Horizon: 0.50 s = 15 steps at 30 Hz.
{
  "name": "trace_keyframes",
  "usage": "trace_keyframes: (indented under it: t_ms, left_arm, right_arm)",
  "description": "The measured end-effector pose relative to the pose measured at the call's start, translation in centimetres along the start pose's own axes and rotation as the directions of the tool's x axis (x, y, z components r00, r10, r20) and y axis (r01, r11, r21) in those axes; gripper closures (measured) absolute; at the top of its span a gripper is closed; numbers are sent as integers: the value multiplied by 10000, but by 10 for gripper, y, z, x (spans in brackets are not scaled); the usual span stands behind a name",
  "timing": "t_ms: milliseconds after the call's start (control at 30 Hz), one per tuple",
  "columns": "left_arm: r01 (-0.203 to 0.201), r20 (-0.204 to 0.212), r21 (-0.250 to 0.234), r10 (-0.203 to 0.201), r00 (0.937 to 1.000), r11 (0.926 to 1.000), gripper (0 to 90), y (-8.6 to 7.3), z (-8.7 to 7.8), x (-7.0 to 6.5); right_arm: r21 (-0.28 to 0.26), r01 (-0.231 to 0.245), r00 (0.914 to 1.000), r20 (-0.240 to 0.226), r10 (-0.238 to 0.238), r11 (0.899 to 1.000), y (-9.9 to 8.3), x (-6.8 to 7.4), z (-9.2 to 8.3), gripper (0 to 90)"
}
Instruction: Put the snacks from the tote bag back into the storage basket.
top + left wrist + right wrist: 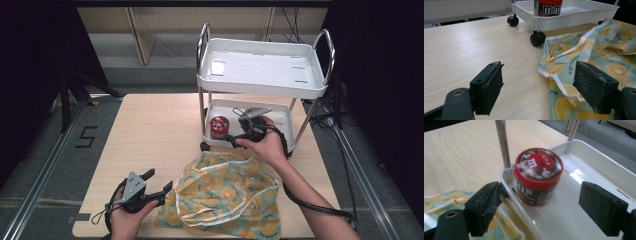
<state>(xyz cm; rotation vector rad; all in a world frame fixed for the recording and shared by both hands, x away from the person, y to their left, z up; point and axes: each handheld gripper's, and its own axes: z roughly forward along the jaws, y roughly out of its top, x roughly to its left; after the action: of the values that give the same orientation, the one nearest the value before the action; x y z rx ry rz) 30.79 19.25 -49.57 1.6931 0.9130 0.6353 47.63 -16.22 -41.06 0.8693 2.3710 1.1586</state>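
Note:
A red M&M's tub [218,127] [537,176] stands upright in the front left corner of the lower tray [285,120] [579,220] of a white cart. My right gripper [231,137] [536,207] is open just in front of the tub, its jaws to either side and short of it, holding nothing. A teal cloth bag with a yellow fruit print [225,195] [599,50] lies crumpled on the table. My left gripper [159,181] [539,85] is open low over the table at the bag's left edge, with one pad [594,87] above the fabric.
The two-tier cart has an upper tray [260,67], chrome poles [502,142] and black castors [537,38] standing on the wooden table [150,130]. Bare tabletop stretches to the left of the bag. Dark floor and rails lie around the table.

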Motion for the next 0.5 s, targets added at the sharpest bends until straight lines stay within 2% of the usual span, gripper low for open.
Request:
trace_keyframes:
  t_ms: [67, 100, 200, 233, 267, 300, 333, 400, 433, 467, 500]
  left_arm:
    - [9, -9, 1, -9, 10000, 10000, 225, 0, 0, 0]
    - [3, -13, 0, -3, 10000, 10000, 225, 0, 0, 0]
    - [5, -16, -1, -5, 10000, 10000, 225, 0, 0, 0]
    - [0, -26, 19, 0, 10000, 10000, 225, 0, 0, 0]
    - [-6, -20, 14, 6, 10000, 10000, 225, 0, 0, 0]
    - [3, -72, 58, -3, 10000, 10000, 225, 0, -1, 0]
    - [9, -67, 43, -8, 10000, 10000, 225, 0, -1, 0]
    - [17, -6, 2, -17, 10000, 10000, 225, 0, 0, 0]
    - [28, -8, 0, -28, 10000, 10000, 225, 0, 0, 0]
    - [16, -4, -7, -16, 10000, 10000, 225, 0, 0, 0]
    - [23, -71, 59, -22, 10000, 10000, 225, 0, -1, -1]
  right_arm:
    - [-23, 135, 9999, 62, -135, 9999, -1, -1, -4, 182]
    - [-17, -133, 9999, 96, 133, 9999, -3, 0, -7, 183]
    - [54, -146, 9998, 161, 145, 9999, -5, 1, -11, 183]
    - [115, -308, 9993, 210, 306, 9995, -6, 2, -13, 183]
    - [4, -68, 10000, 68, 68, 10000, -7, 0, -13, 184]
    - [147, -443, 9989, 146, 441, 9989, -8, 4, -16, 184]
    - [8, 192, 9996, 226, -192, 9998, -11, 0, -16, 184]
    - [52, 19, 10000, 84, -20, 10000, -16, 0, -19, 184]
    - [112, -328, 9992, 231, 326, 9994, -20, 3, -23, 184]
    - [1, 167, 9997, 204, -167, 9999, -21, 0, -23, 184]
    - [11, -97, 9999, 89, 97, 10000, -25, 1, -25, 185]
